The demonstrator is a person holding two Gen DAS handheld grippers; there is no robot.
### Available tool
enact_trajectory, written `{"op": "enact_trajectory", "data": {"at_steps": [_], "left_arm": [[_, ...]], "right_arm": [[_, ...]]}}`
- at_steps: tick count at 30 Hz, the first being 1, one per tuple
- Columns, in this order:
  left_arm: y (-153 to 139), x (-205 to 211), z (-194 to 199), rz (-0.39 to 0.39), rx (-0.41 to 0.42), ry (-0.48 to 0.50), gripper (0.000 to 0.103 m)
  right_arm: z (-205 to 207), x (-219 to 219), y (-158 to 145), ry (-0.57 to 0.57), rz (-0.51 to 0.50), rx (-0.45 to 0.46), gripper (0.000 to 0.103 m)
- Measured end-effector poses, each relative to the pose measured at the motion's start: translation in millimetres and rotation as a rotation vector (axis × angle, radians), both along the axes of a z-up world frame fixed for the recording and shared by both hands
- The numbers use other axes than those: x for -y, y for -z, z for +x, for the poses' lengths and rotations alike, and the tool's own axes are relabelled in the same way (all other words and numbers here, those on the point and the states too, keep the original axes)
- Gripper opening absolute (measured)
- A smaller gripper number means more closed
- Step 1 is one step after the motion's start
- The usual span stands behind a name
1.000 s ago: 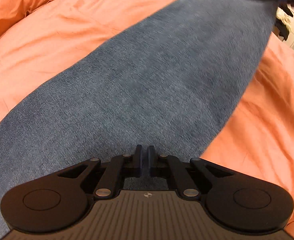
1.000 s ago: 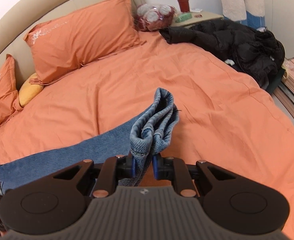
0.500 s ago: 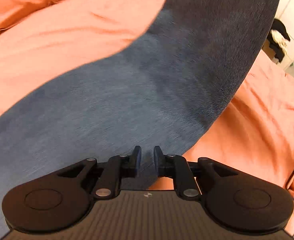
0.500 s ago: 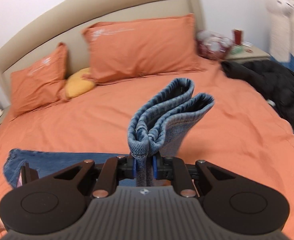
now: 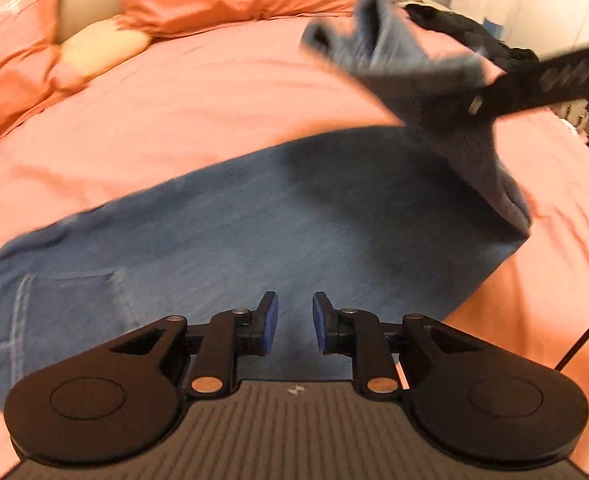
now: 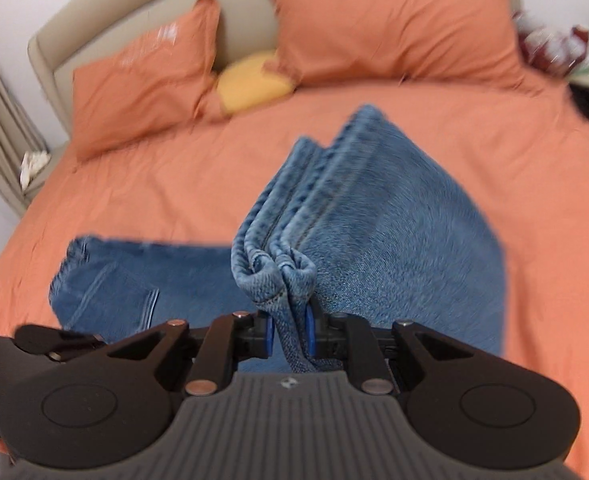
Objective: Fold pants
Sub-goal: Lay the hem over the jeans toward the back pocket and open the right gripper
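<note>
Blue jeans lie across the orange bed, waist and back pocket at the left. My left gripper is open and empty, just above the denim. My right gripper is shut on the bunched leg hems and holds them up over the rest of the jeans. The lifted leg cloth drapes back to a fold. In the left wrist view the right gripper shows at upper right with the raised hems.
The orange bedsheet surrounds the jeans. Two orange pillows and a yellow cushion sit at the beige headboard. A black jacket lies at the far right. A thin cable hangs at right.
My right gripper has carried the hems up and over toward the waist, doubling the legs back. My left gripper has opened and let go of the denim.
</note>
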State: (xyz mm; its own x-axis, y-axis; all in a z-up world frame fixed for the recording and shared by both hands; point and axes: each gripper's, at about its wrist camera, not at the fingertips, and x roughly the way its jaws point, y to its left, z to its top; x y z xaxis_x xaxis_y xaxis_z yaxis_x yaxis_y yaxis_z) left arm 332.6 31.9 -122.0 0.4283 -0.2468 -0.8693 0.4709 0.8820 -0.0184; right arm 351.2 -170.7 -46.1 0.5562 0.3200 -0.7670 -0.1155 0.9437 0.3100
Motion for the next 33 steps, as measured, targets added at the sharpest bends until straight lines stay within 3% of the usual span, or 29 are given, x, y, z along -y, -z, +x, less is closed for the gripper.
{"op": "enact_trajectory", "data": {"at_steps": [8, 9, 13, 19, 23, 24, 27, 28, 33], "left_arm": [[18.1, -45.1, -11.7, -0.041, -0.032, -0.042, 0.024], [17.7, -46.7, -11.3, -0.043, -0.036, -0.043, 0.024], [17.2, -50.8, -8.7, -0.06, -0.048, -0.052, 0.027], [23.4, -59.1, -3.5, -0.077, -0.055, -0.071, 0.03], [22.1, -61.6, -2.3, -0.075, -0.058, -0.073, 0.03], [20.2, -60.9, -3.5, -0.071, -0.054, -0.073, 0.03], [15.4, -61.8, -5.8, -0.062, -0.046, -0.078, 0.032], [14.3, -62.2, -6.6, -0.061, -0.047, -0.082, 0.032], [6.2, -60.1, -10.4, -0.071, -0.024, -0.081, 0.032]], "right_arm": [[10.0, -61.5, 76.2, -0.092, -0.094, -0.143, 0.015], [10.3, -64.2, 81.4, -0.103, -0.098, -0.154, 0.02], [14.7, -66.4, 78.9, -0.13, -0.058, -0.18, 0.042], [29.3, -56.4, 68.4, -0.039, 0.074, -0.221, 0.052], [36.9, -64.2, 77.1, 0.005, 0.042, -0.234, 0.046], [36.9, -66.6, 81.8, 0.001, 0.024, -0.259, 0.034], [29.4, -76.9, 90.8, -0.029, -0.031, -0.256, 0.03], [26.5, -78.1, 89.4, -0.04, -0.018, -0.242, 0.016], [1.5, -77.7, 67.0, -0.116, 0.003, -0.195, 0.013]]}}
